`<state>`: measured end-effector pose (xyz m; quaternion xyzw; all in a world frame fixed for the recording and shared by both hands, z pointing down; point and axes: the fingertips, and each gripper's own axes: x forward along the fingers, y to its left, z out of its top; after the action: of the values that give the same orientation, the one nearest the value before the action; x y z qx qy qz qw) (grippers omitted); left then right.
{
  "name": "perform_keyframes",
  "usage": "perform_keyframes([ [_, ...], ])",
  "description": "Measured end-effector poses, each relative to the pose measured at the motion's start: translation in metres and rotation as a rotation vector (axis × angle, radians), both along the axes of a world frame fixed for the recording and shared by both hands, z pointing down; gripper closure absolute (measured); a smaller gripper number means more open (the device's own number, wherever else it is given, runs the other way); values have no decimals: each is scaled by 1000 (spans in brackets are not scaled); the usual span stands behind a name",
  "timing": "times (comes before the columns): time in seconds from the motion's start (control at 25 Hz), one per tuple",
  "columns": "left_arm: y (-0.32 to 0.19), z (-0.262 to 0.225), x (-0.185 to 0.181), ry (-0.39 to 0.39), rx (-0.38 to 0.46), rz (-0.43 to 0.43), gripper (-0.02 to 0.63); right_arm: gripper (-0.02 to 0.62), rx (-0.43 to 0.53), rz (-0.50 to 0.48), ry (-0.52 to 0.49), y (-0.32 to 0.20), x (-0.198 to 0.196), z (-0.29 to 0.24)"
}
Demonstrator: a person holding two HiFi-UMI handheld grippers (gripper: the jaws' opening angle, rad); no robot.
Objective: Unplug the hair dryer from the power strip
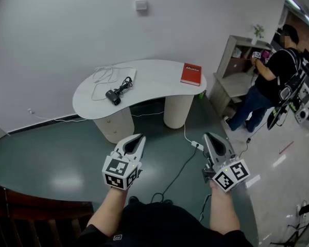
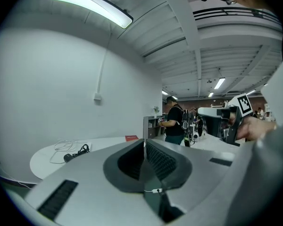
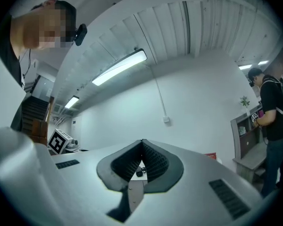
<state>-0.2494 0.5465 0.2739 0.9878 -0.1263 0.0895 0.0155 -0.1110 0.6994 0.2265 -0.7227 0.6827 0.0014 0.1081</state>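
The black hair dryer (image 1: 113, 96) lies on the white curved table (image 1: 154, 81), with its dark cord bunched beside it and a white cable looped to its left. A white power strip (image 1: 197, 146) rests on the floor by the table's right leg, and a black cord (image 1: 181, 170) runs from it toward me. My left gripper (image 1: 139, 137) and right gripper (image 1: 210, 135) hover side by side over the floor, well short of the table, both shut and empty. In the left gripper view the hair dryer (image 2: 69, 157) shows far off past the left gripper (image 2: 144, 140). The right gripper (image 3: 142, 140) has its jaws meeting at the tip.
A red book (image 1: 191, 74) lies on the table's right end. A person (image 1: 268, 86) stands at a low shelf unit (image 1: 232, 66) at the right. A small white box (image 1: 140, 4) is on the wall. Dark wooden furniture (image 1: 20, 210) fills the lower left corner.
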Motion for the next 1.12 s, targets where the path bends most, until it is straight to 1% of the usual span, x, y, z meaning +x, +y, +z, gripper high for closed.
perform_keyframes([
  [0.16, 16, 12, 6, -16, -19, -19, 580, 560, 13, -66, -34, 12, -1, 9],
  [0.36, 20, 26, 12, -34, -36, -40, 580, 560, 2, -94, -100, 13, 5, 33],
  [0.56, 8, 24, 27, -38, -36, -39, 580, 560, -6, -112, -109, -6, 16, 33],
  [0.68, -8, 29, 39, -30, -53, -29, 580, 560, -16, -122, -109, -26, 24, 35],
  [0.8, -30, 34, 56, -21, -70, -17, 580, 560, -31, -113, -116, -50, 40, 38],
  [1.12, -127, 33, 94, -9, -81, -20, 580, 560, -65, -111, -118, -142, 79, 36],
])
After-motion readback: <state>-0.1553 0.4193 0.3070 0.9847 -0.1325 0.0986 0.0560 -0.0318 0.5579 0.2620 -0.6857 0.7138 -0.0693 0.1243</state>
